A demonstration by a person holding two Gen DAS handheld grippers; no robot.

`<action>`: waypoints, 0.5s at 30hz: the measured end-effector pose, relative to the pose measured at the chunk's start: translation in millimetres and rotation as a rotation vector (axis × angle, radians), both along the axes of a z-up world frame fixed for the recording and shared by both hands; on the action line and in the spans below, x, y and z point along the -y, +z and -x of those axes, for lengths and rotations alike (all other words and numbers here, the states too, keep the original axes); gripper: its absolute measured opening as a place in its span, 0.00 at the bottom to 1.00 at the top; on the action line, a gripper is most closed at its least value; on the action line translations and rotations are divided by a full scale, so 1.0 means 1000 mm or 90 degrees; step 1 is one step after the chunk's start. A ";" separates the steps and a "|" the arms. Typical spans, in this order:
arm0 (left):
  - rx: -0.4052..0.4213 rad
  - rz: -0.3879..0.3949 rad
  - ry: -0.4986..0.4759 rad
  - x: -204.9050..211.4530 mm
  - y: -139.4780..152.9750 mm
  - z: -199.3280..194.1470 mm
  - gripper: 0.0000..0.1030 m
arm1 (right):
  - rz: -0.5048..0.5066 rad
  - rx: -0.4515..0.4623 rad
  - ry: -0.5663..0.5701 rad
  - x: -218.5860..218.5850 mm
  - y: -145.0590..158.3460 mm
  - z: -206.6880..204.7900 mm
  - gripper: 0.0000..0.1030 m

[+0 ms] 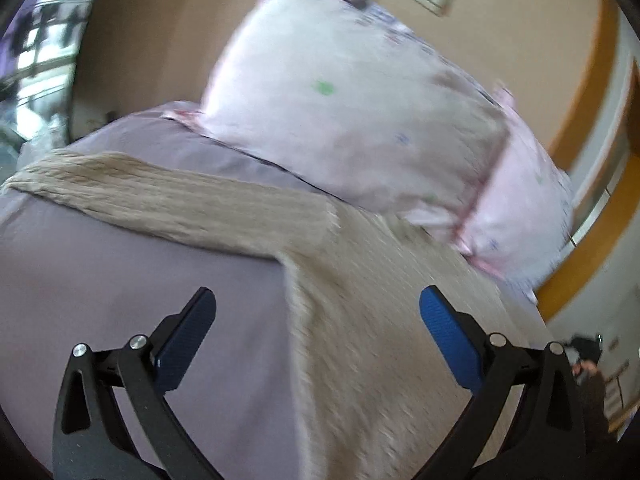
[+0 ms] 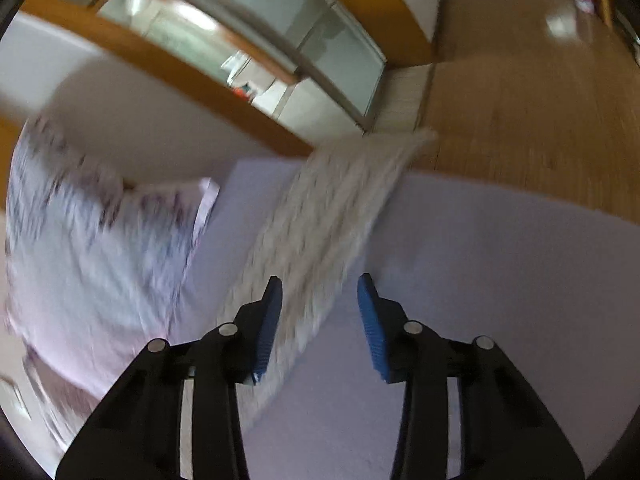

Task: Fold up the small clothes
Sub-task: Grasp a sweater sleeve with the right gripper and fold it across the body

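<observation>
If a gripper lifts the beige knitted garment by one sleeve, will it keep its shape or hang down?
The beige knitted garment would probably hang limp: it follows the bed sheet closely, and its sleeve seems to droop over the bed's edge. The thick ribbed knit suggests some weight, so it may stretch. The left gripper is open above it.

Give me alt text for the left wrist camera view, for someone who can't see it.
A beige knit sweater lies spread on a lavender bed sheet, one sleeve stretched out to the left. The left hand-held gripper hangs above it, its blue-padded jaws wide open and holding nothing. Behind the sweater, a pale pink patterned pillow leans against a beige wall; the picture is motion-blurred.
</observation>
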State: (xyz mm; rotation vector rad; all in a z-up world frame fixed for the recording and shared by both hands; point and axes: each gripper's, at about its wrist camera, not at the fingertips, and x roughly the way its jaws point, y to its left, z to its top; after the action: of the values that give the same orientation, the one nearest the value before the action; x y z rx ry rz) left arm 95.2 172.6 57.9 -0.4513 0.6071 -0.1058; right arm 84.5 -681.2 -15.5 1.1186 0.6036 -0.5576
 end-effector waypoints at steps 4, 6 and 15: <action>-0.021 -0.006 0.088 -0.042 -0.004 -0.014 0.98 | 0.015 -0.009 -0.025 0.019 -0.009 -0.012 0.08; -0.030 0.000 0.122 -0.060 -0.009 -0.018 0.98 | 0.048 -0.014 -0.023 0.012 -0.002 -0.021 0.08; -0.056 0.122 0.220 -0.131 -0.029 -0.026 0.98 | 0.382 0.172 0.336 -0.232 0.138 -0.077 0.08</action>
State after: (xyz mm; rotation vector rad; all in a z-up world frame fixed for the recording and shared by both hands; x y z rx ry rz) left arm 121.0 303.2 29.3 -0.7428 0.5989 0.1878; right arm 161.8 -449.6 122.8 0.4245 0.4274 -0.1041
